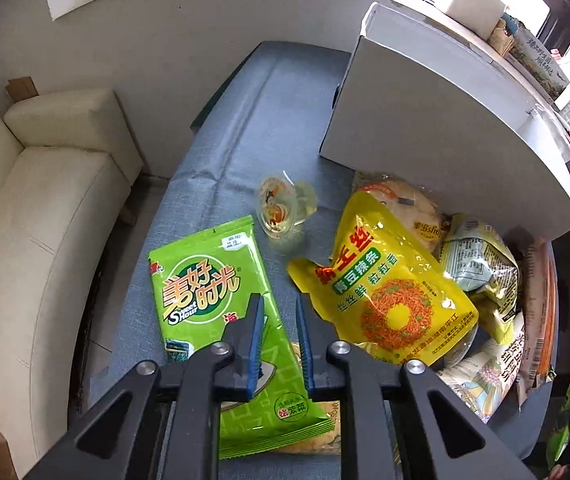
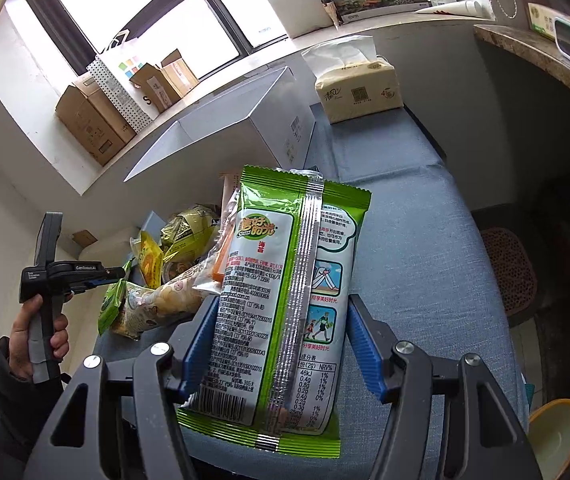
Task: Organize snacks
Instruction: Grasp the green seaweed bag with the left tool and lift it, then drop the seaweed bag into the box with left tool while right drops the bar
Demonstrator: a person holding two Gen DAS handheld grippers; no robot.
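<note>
My right tool grips one green seaweed pack above the bench. My left tool is clamped, apparently on a second green pack lying on the bench. The snack pile beside the white box remains unsorted; most work is left.

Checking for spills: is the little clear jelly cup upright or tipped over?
Tipped over: the jelly cup lies on its side on the blue tablecloth, printed lid facing the camera.
</note>
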